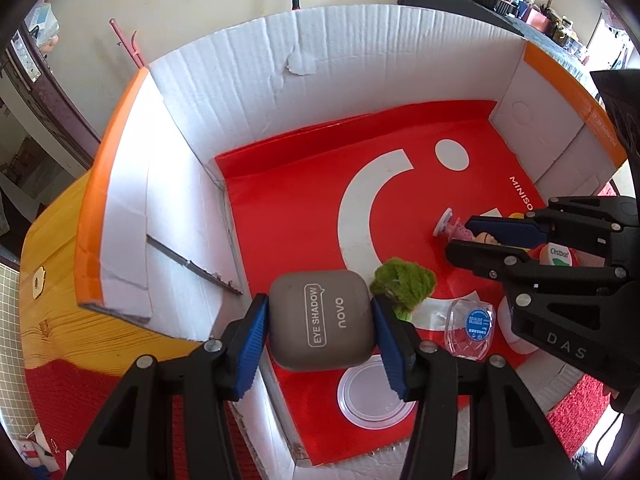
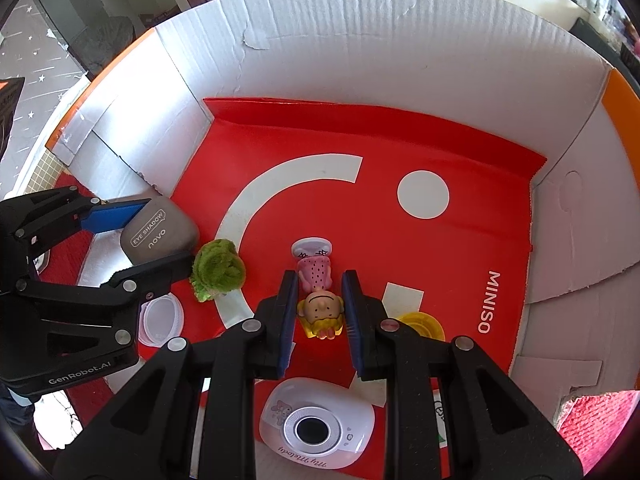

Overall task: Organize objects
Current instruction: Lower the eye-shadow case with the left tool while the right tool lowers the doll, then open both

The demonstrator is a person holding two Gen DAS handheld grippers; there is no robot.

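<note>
Sorting into the cardboard box point(image 1: 248, 92), midway

Left gripper point(image 1: 320, 320) clamps the eyeshadow case point(image 1: 320, 318), right gripper point(image 2: 320, 312) clamps the doll point(image 2: 318, 292); neither released, several items already inside the box.

One white corrugated cardboard box point(image 2: 360, 40) with orange rims is counted. Within it are noted: one grey eyeshadow case point(image 1: 320, 320), one green fuzzy tuft point(image 2: 218, 268), one pink-dressed doll figurine point(image 2: 318, 292), one clear round lid point(image 1: 374, 394), one white toy camera point(image 2: 316, 424), one yellow cup point(image 2: 420, 324).
</note>
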